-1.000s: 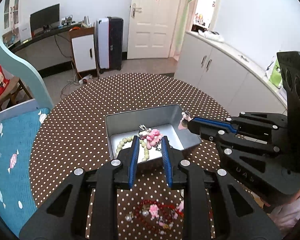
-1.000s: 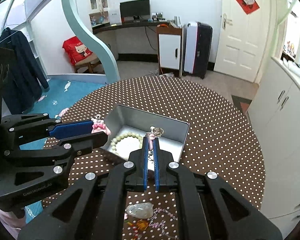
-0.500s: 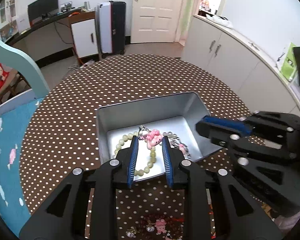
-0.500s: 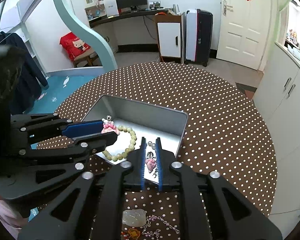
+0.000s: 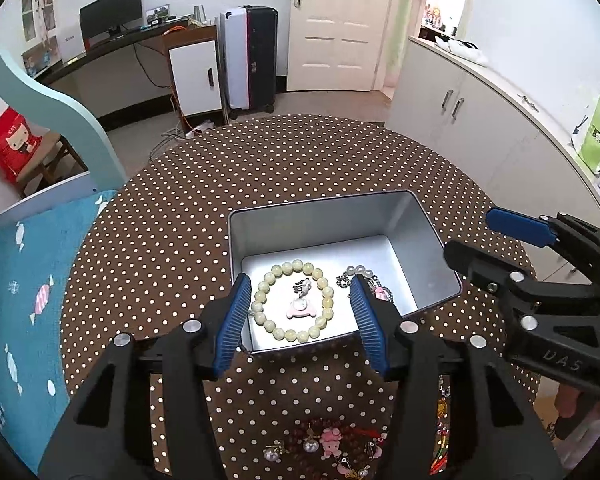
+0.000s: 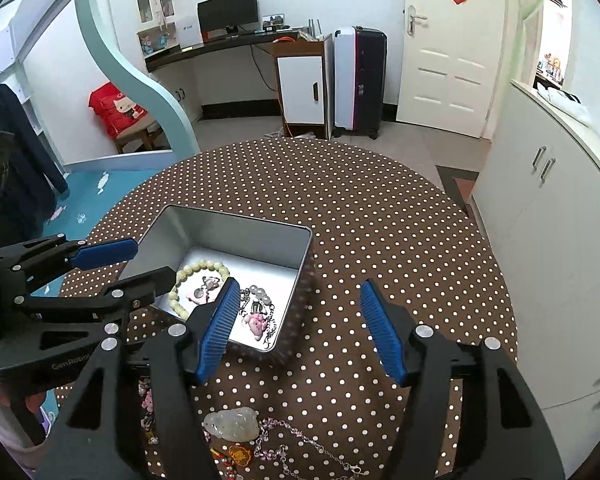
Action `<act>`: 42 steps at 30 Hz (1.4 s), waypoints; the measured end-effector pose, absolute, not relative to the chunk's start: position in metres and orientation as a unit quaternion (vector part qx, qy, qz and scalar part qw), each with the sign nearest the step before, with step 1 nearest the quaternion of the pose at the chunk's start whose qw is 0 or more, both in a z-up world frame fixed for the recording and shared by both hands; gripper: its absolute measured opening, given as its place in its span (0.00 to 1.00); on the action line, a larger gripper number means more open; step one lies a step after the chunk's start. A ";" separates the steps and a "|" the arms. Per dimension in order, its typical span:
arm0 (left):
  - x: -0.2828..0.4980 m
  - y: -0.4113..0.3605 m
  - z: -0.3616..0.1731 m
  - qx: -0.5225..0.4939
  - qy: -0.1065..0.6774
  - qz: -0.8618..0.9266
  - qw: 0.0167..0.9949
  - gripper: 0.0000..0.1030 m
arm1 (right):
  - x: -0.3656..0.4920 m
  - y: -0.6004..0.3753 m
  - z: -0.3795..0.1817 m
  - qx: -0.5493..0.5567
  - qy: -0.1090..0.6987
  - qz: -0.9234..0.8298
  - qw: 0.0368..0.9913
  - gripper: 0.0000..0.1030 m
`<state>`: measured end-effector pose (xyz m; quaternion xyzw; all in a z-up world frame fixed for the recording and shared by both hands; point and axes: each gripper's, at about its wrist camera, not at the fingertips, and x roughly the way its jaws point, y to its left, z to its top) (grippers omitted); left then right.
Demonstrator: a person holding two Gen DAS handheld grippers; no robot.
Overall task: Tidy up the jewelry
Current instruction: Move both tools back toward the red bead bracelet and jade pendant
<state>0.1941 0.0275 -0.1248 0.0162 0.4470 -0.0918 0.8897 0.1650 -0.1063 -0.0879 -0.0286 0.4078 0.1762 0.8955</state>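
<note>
Jewelry lying partly in the metal tin (image 5: 320,216), partly loose on the surface (image 5: 180,208) nearer the cameras than the tin.

Surface: round, covered in brown cloth with white dots, carrying the tin near its middle.

Tin: open-topped, silvery, rectangular, sitting flat; in the right wrist view (image 6: 236,228) showing the same contents.

Left claw (image 5: 302,322): hovering over the tin's near rim, blue-padded fingers (image 5: 233,320) spread wide apart, gripping nothing.

Right claw (image 6: 300,332): hanging beside the tin's right wall, over bare cloth, fingers (image 6: 380,332) also spread wide, gripping nothing.

Inside the tin:
- pale bead bracelet (image 5: 292,300) lying as a ring on the floor of the tin, toward its left half;
- pink charm (image 5: 300,306) resting within that ring;
- silver chain with pearls and a small pink pendant (image 6: 256,316) lying just right of the bracelet, against the tin's near wall.

Outside the tin, near side:
- dark red bead string with pink figures and small pearls (image 5: 332,446) lying heaped under the left claw;
- pale jade-like carved pendant (image 6: 232,424) lying under the right claw;
- thin silver chain (image 6: 300,448) trailing just right of the pendant;
- small red-and-gold charm (image 6: 240,456) just below the pendant.
</note>
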 end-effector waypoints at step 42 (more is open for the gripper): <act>0.085 0.098 -0.168 0.012 0.478 -0.063 0.876 0.74 | 0.076 -0.158 -0.151 -0.026 0.461 0.130 0.877 0.93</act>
